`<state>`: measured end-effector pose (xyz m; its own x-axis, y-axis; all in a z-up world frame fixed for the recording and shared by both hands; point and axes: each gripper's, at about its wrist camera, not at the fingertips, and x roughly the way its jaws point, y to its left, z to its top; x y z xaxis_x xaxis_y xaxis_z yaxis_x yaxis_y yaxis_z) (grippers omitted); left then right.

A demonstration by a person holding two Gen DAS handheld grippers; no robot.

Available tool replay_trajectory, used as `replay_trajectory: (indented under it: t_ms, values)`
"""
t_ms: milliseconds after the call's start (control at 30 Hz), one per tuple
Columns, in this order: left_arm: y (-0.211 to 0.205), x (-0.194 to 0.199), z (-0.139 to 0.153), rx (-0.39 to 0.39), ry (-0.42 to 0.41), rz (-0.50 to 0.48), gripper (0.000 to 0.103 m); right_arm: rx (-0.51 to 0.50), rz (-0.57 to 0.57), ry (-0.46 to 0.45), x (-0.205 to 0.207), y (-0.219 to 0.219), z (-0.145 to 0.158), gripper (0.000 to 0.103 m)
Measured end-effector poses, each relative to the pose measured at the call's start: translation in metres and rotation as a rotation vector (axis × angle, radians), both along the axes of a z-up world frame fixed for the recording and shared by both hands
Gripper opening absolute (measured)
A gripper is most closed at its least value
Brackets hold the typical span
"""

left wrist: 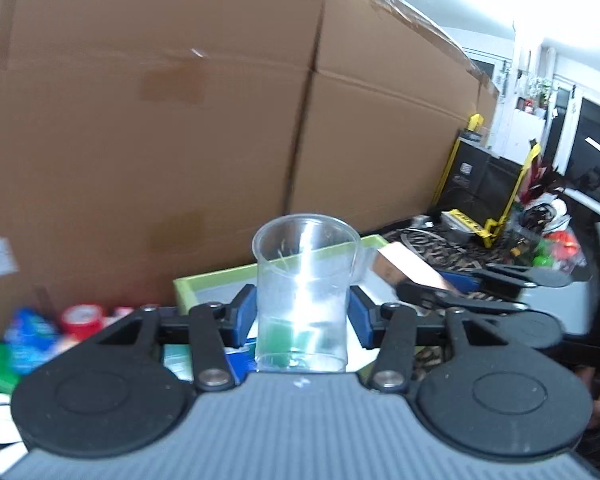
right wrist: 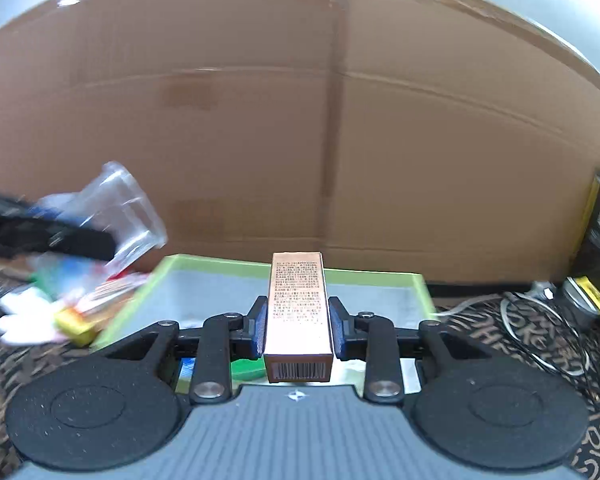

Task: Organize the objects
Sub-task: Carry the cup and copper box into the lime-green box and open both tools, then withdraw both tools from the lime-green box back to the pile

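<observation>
Both hands are loaded and in the air. The left gripper [left wrist: 302,316] has its blue fingers [left wrist: 244,314] pinching a clear plastic cup [left wrist: 306,280] around its lower body, mouth up and nearly upright — it appears empty. The right gripper [right wrist: 298,326] pinches a slim copper-coloured carton [right wrist: 299,312] by its long sides, barcode end toward the camera. Both are held over the near part of a green-rimmed tray [right wrist: 216,264] with a pale floor, which stands on the patterned surface [right wrist: 548,344] in front of a big cardboard box [right wrist: 260,120]. As far as can be judged, the sorting is partway through: these two things are picked up but not yet set down, and little, if anything, sits in the visible part of the tray. To the tray's left lies a loose heap of packets [right wrist: 80,312], a red tape roll [left wrist: 82,318] among them, all apparently unsorted. Cables and yellow-edged gear lie off to the right.
</observation>
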<state>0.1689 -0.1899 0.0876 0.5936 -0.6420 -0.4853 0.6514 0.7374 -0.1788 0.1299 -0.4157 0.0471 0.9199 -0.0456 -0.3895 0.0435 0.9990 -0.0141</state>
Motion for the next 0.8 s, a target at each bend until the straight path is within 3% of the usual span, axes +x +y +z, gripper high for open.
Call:
replay_trajectory:
  t_ms: [100,300,467,500,533,600,633,733,800]
  values:
    - [-0.033,0.028,-0.019,-0.019,0.094,-0.022,0.049,0.002,-0.059,0.044,0.028,-0.023,-0.015,0.034]
    - [-0.085,0.068,-0.059,0.04,0.157,0.013,0.049,-0.04,-0.07,0.1,0.062,-0.039,-0.039,0.034]
    - [-0.104,0.081,-0.076,0.093,0.133,0.046,0.051,-0.057,-0.062,0.129,0.078,-0.04,-0.053,0.034]
    - [-0.105,0.081,-0.078,0.097,0.117,0.053,0.057,-0.061,-0.051,0.142,0.08,-0.041,-0.057,0.034]
    - [-0.106,0.082,-0.081,0.098,0.104,0.049,0.075,-0.089,-0.049,0.14,0.082,-0.04,-0.059,0.037]
    - [-0.102,0.078,-0.081,0.094,0.079,0.067,0.093,-0.131,-0.048,0.136,0.08,-0.039,-0.056,0.053]
    - [-0.099,0.074,-0.079,0.083,0.051,0.074,0.096,-0.142,-0.059,0.107,0.073,-0.038,-0.053,0.06]
    - [-0.086,0.059,-0.067,0.065,-0.006,0.054,0.103,-0.151,-0.074,0.004,0.045,-0.039,-0.036,0.061]
    - [-0.074,0.046,-0.056,0.044,-0.04,0.056,0.103,-0.113,-0.087,-0.072,0.022,-0.04,-0.024,0.069]
